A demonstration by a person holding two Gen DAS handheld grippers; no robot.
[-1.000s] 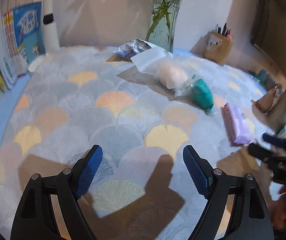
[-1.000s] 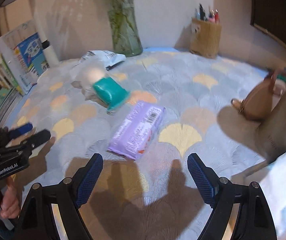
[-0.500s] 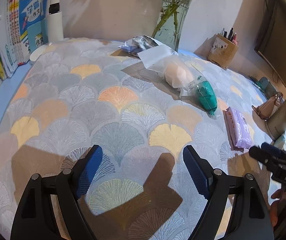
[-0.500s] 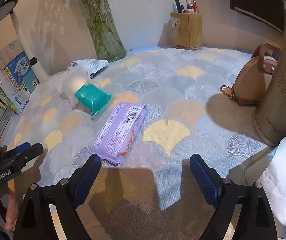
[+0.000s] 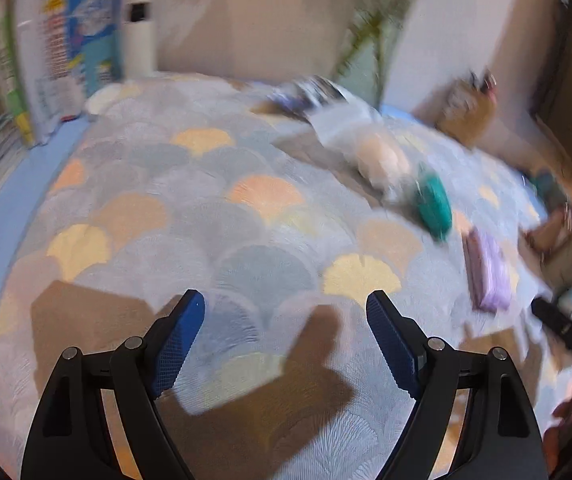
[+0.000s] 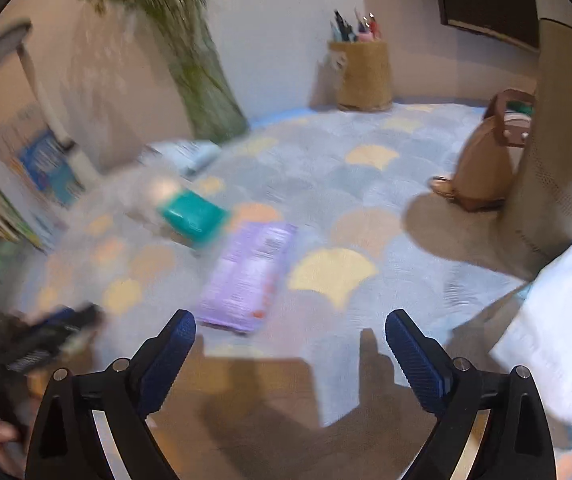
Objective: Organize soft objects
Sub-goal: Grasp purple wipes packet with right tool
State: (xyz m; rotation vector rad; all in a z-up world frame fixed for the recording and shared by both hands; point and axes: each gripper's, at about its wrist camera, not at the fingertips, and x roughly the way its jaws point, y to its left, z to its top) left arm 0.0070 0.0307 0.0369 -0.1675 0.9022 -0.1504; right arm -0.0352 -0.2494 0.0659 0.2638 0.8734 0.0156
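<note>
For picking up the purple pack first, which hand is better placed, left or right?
Probably the right. In its view the purple pack lies just ahead of the right tool, whose jaws are opening, nothing between them. From the left tool, also empty, the pack sits far off to the side.

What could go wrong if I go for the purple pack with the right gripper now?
The right gripper, jaws opening and empty, sits nearest the purple pack. The teal pack lies close behind it, so a deep reach may shove it. The pack lies flat on the patterned cloth, so the fingers could snag fabric.
</note>
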